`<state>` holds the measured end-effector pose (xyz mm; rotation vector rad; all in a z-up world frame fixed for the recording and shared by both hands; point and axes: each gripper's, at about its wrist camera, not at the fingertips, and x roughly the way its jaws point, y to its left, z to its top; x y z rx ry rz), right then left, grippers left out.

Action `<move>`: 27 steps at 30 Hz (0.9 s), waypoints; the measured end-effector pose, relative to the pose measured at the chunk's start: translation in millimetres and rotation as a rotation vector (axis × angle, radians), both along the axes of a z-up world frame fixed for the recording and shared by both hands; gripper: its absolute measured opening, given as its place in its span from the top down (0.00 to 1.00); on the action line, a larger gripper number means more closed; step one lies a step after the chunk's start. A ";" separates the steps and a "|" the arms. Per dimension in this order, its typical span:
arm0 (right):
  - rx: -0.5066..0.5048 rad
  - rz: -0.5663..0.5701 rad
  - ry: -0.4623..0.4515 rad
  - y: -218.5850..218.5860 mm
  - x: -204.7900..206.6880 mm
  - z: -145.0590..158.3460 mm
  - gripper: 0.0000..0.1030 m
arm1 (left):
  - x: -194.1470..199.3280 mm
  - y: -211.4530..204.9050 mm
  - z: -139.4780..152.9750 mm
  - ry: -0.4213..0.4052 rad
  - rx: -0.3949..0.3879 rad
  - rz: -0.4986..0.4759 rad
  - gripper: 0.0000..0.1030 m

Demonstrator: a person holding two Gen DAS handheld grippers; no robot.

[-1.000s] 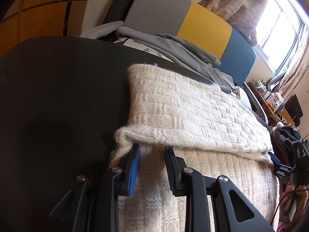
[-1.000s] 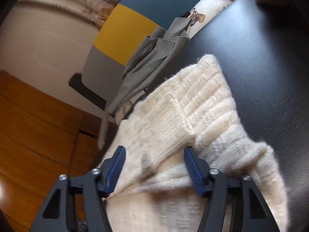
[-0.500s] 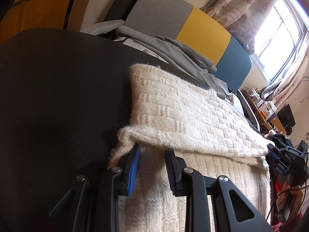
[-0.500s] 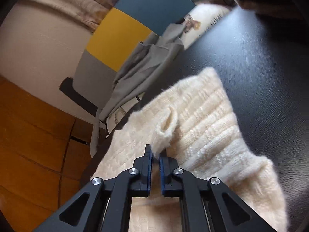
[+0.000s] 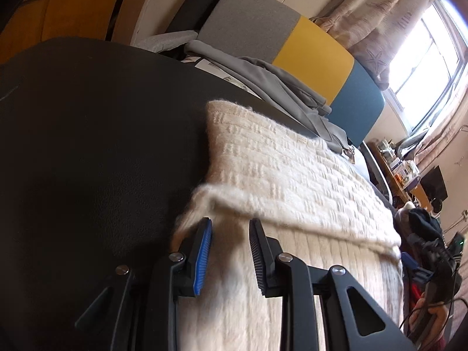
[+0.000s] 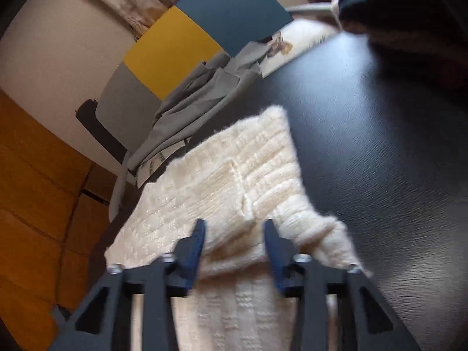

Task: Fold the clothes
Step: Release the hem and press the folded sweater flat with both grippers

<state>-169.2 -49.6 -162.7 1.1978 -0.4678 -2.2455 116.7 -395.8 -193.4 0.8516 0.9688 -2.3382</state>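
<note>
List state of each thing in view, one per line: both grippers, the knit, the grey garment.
left gripper: open, fingers straddling the fold edge, gripping nothing.
right gripper: open, at the fold edge near the other end.
cream knit sweater: folded over once, flat on the black surface.
grey garment: unfolded, crumpled against the chair back.

Opposed close wrist views, shared sweater (image 5: 292, 175)

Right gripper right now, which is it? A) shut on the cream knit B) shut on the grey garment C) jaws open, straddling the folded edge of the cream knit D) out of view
C: in the right wrist view the right gripper has its jaws spread apart with the folded edge of the cream knit between them, not pinched.
</note>
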 end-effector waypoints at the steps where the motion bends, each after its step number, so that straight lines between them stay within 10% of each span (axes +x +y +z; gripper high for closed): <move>1: 0.049 0.001 0.052 0.2 5.8 9.0 0.27 | 4.7 2.6 2.6 0.003 -0.007 0.002 0.75; 8: 0.260 0.250 0.316 -51.2 31.2 43.6 0.00 | -12.2 20.3 35.0 0.036 -0.151 -0.049 0.74; 16: 0.358 0.376 0.210 -98.2 3.9 -9.0 0.00 | -36.6 1.4 15.1 0.006 -0.120 -0.059 0.73; 27: 0.425 0.383 0.296 -99.3 18.6 -23.6 0.00 | -54.2 -18.6 0.1 -0.009 -0.059 -0.051 0.73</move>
